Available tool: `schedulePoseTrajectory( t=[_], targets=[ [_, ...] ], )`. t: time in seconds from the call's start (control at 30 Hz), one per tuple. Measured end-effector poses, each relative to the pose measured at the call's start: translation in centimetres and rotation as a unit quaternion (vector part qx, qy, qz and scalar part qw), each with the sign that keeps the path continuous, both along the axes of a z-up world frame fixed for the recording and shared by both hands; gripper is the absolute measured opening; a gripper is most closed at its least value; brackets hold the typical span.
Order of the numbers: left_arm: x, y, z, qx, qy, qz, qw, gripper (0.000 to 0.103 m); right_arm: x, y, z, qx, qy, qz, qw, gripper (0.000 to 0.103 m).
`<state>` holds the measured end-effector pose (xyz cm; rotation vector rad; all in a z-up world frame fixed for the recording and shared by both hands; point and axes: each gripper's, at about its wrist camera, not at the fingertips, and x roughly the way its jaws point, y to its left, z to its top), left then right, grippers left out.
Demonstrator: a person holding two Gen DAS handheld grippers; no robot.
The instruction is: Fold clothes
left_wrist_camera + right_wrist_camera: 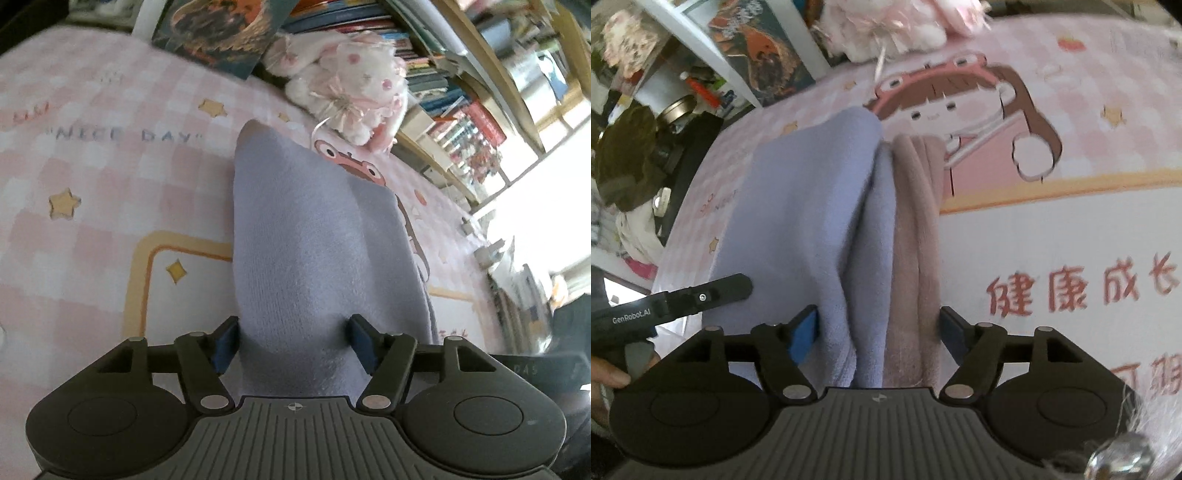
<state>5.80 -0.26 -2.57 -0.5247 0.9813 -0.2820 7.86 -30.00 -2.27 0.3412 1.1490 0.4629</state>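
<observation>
A lavender knit garment (306, 251) lies along the pink checked bed cover, running away from my left gripper (293, 341), whose blue pads press it from both sides. In the right wrist view the same lavender cloth (812, 221) is bunched next to a mauve-brown folded part (916, 236). My right gripper (877, 332) is shut on both layers together. The left gripper's handle (701, 295) shows at the left edge of that view.
A white and pink plush rabbit (351, 77) sits at the far edge of the bed beside a picture book (221, 33). Bookshelves (480, 110) stand to the right. The bed cover (1071, 229) carries a cartoon girl print. A cluttered shelf (665, 92) is at the left.
</observation>
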Motion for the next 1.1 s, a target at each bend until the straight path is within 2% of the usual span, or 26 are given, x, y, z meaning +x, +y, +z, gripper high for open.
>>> schedulePoseTrajectory(
  t=[0.07, 0.17, 0.23, 0.3, 0.47, 0.57, 0.87, 1.1],
  targets=[
    [-0.1, -0.2, -0.2, -0.006, 0.002, 0.012, 0.9999, 0.064, 0.2, 0.1, 0.0, 0.006, -0.003, 0.003, 1.000, 0.070],
    [-0.4, -0.7, 0.0, 0.001, -0.005, 0.022, 0.9997, 0.057, 0.3, 0.7, -0.1, 0.009, -0.009, 0.024, 1.000, 0.049],
    [-0.7, -1.2, 0.6, 0.015, -0.017, 0.022, 0.9995, 0.049, -0.1, 1.1, 0.2, -0.001, -0.030, 0.037, 0.999, 0.041],
    [-1.2, -1.9, 1.3, 0.031, -0.035, 0.023, 0.9987, 0.047, -0.6, 1.5, 0.9, -0.017, -0.062, 0.054, 0.996, 0.036],
    [-2.0, -3.6, 3.3, 0.065, -0.083, 0.027, 0.9940, 0.045, -1.7, 1.9, 3.0, -0.050, -0.157, 0.102, 0.981, 0.032],
    [-2.1, -4.7, 4.5, 0.083, -0.111, 0.020, 0.9902, 0.045, -1.9, 1.5, 3.9, -0.055, -0.190, 0.123, 0.973, 0.032],
    [-0.5, -5.0, 6.3, 0.101, -0.148, 0.032, 0.9833, 0.045, -0.1, 1.0, 5.5, -0.047, -0.240, 0.139, 0.960, 0.032],
    [2.1, -2.6, 6.6, 0.099, -0.165, 0.036, 0.9806, 0.045, 2.5, 3.2, 6.3, -0.052, -0.262, 0.140, 0.953, 0.032]
  ],
)
